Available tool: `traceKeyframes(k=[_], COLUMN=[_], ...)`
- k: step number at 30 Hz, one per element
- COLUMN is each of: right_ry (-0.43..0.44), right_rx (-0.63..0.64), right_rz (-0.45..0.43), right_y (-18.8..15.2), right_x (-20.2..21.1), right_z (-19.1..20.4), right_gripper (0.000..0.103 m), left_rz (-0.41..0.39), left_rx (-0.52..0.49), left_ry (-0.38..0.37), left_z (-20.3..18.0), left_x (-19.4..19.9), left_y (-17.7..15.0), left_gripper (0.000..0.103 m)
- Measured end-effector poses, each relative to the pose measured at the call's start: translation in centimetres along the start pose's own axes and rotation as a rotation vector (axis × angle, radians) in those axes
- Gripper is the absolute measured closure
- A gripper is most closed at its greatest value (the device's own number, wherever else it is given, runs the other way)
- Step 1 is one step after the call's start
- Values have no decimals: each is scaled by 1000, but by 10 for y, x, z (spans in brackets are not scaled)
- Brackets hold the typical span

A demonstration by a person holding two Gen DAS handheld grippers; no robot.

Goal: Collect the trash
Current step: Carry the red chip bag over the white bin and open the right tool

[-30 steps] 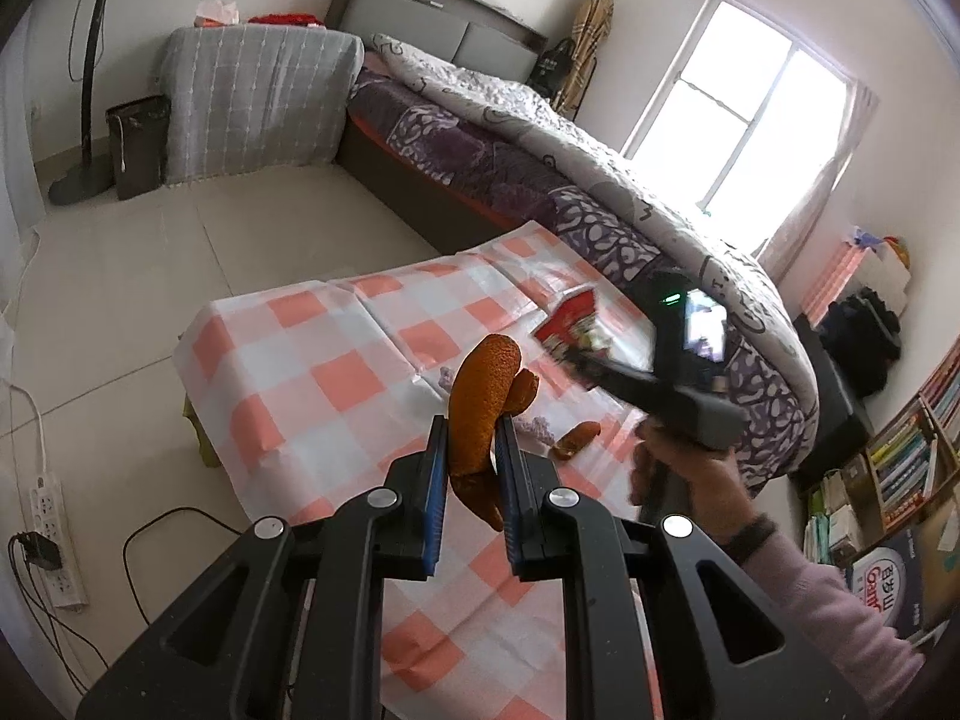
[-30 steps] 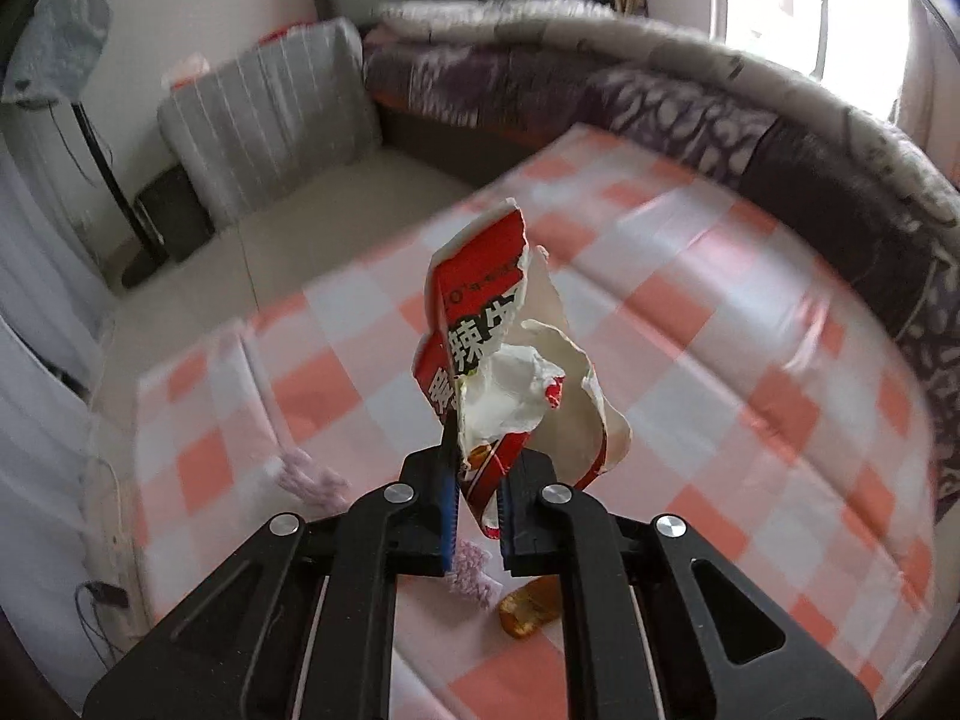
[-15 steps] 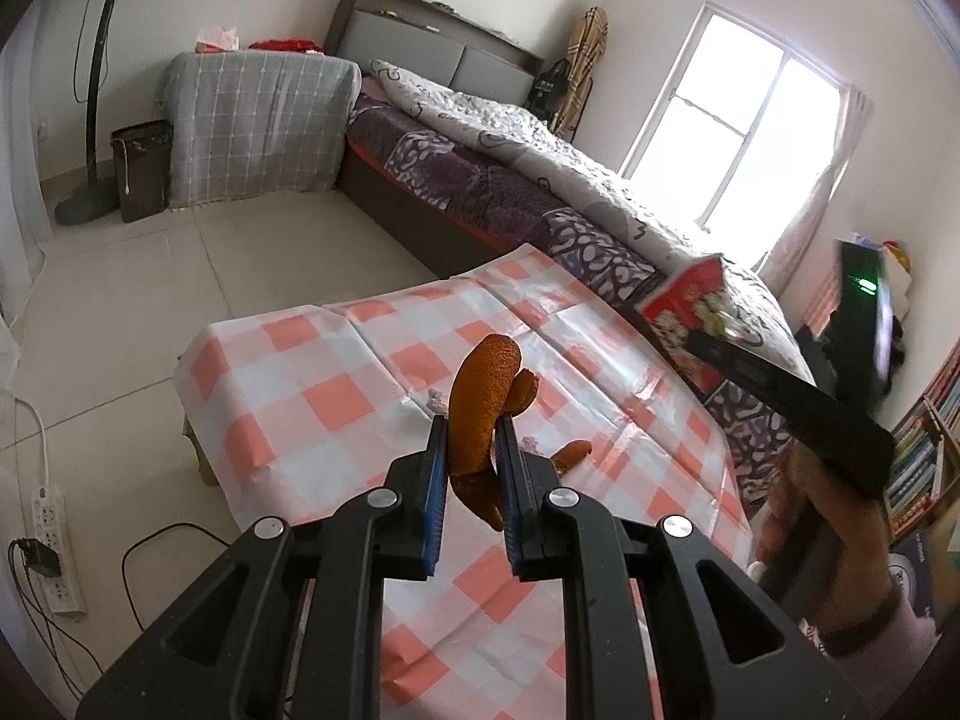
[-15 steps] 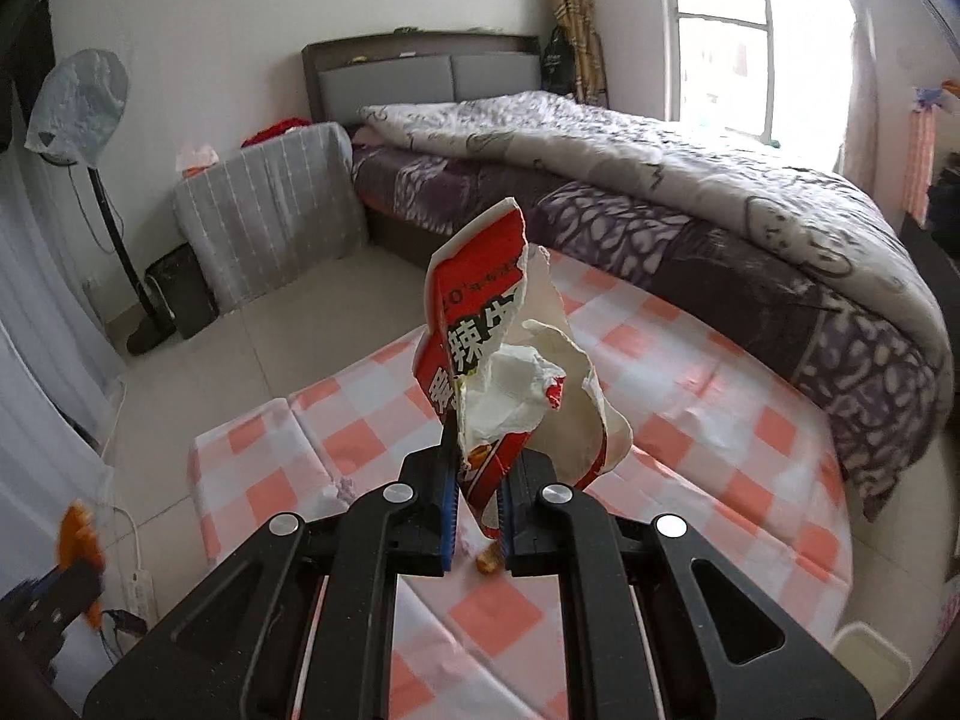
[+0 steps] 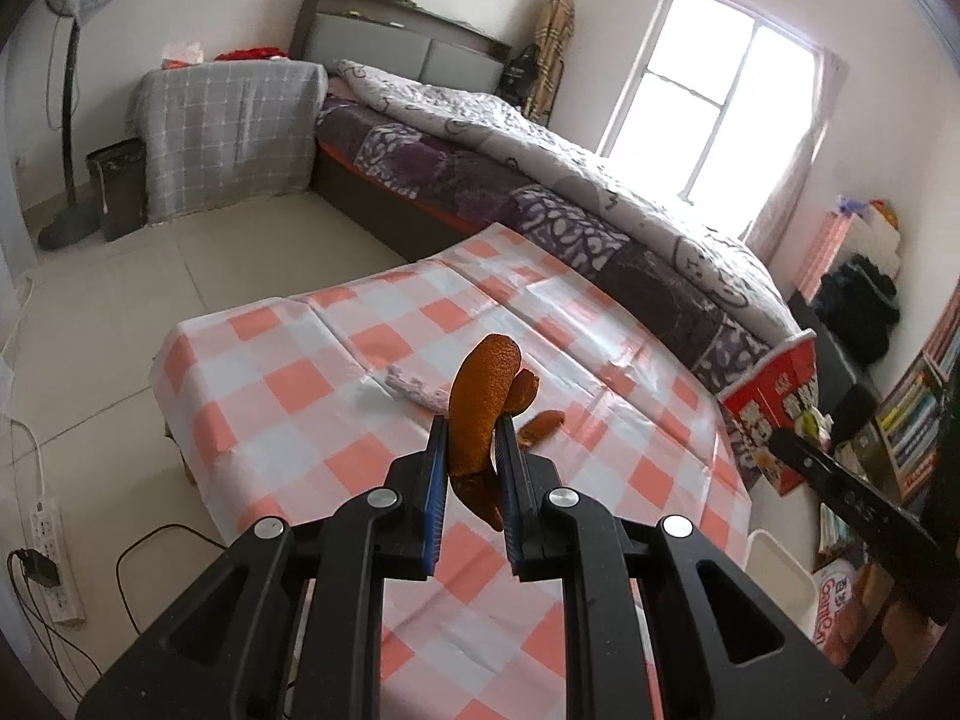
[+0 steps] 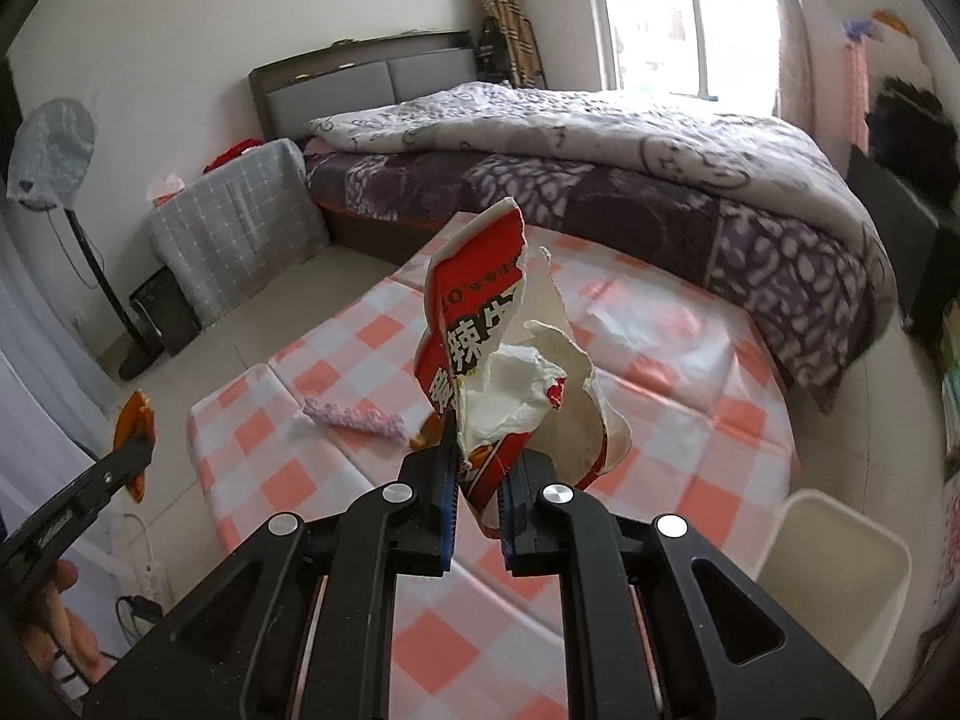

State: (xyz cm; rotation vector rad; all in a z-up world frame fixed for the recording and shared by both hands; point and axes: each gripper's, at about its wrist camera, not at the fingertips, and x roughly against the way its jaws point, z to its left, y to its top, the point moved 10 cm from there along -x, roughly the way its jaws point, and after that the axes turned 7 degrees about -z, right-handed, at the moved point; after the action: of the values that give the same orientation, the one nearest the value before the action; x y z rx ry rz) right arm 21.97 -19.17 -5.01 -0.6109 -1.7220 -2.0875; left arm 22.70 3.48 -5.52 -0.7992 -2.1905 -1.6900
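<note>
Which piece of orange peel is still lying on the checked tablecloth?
The small orange peel scrap just right of the left gripper; it rests on the tablecloth, whereas the larger orange peel is clamped in that gripper above it.

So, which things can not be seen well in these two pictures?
- White bin, right wrist view: inside partly hidden by its wall; in the left wrist view the right tongs cover most of it.
- Orange peel piece on the table, left wrist view: partly behind the left tongs and held orange peel.
- Snack wrapper print: crumpled, only partly legible.
</note>
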Motion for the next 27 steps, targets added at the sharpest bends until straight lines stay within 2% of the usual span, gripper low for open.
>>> traceKeyframes(k=[6, 14, 20, 27], right_ry=[-48, -157, -230, -326], right_rx=[-96, -178, -269, -372], right_rz=[3, -40, -20, 50], right_y=[-17, -11, -20, -44], right_x=[9, 27, 40, 51], right_z=[-43, -100, -146, -199], right_gripper=[93, 92, 92, 91], left_rz=[19, 25, 40, 58], left_rx=[-42, -72, -95, -144], left_ry=[-10, -49, -83, -122], left_z=[-20, -55, -84, -117], left_x=[-6, -17, -25, -30], left_y=[-11, -18, -27, -42], left_gripper=[87, 87, 87, 87])
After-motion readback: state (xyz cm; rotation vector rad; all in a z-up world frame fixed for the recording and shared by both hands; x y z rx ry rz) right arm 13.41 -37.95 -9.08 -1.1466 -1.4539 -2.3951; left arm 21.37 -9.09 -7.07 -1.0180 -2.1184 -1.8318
